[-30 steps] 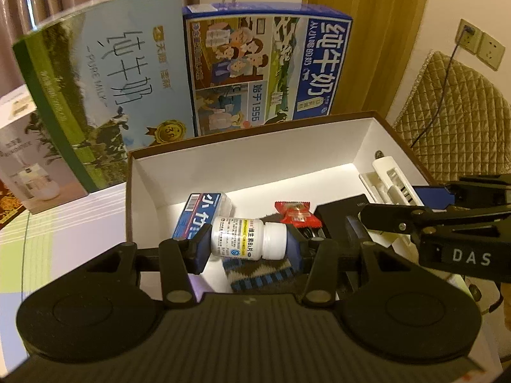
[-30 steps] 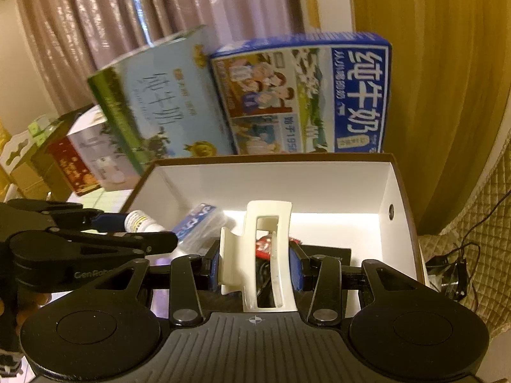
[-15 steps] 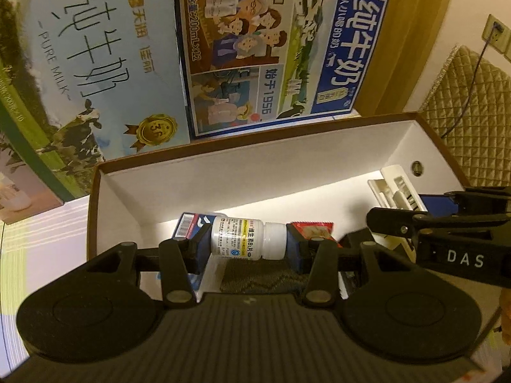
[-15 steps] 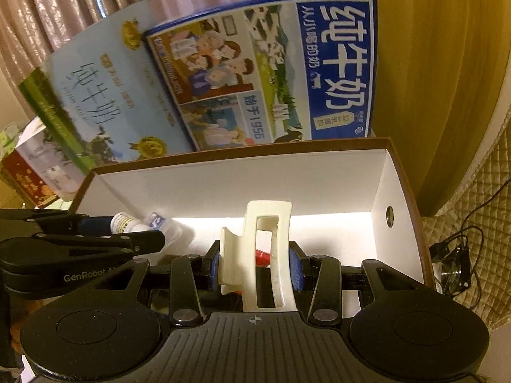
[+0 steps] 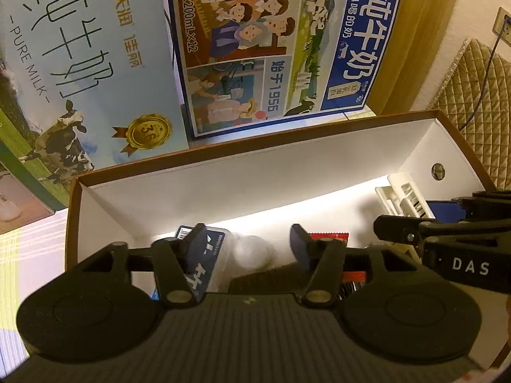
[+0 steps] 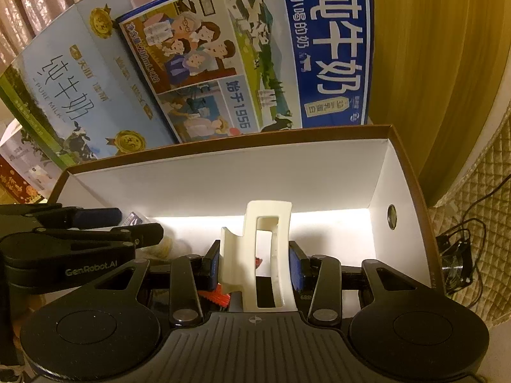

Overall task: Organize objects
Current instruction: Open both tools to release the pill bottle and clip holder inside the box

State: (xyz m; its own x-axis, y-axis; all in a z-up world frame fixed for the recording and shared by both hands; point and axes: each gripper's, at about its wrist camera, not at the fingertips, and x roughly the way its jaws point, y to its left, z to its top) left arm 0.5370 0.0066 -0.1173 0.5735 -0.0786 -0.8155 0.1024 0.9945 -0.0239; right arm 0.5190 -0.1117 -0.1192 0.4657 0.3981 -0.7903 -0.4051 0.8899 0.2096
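My left gripper (image 5: 249, 239) hangs open over the left part of the brown box with white inner walls (image 5: 223, 191). A white pill bottle (image 5: 252, 253) shows as a blur just below its spread fingers, free of them. A blue packet (image 5: 204, 265) and a red wrapper (image 5: 329, 236) lie on the box floor. My right gripper (image 6: 255, 265) is shut on a cream hair claw clip (image 6: 268, 223), held upright over the box's right half. From the left wrist the clip (image 5: 402, 194) and right gripper (image 5: 447, 220) sit at the right.
Two large milk cartons, a pale blue one (image 5: 80, 63) and a dark blue one (image 5: 287, 48), stand right behind the box. A quilted chair (image 5: 479, 111) with a cable is at the right. Curtains hang behind.
My left gripper has opened and let go of the pill bottle, which drops into the box. Both grippers have moved forward and lower over the box. The right still holds the clip.
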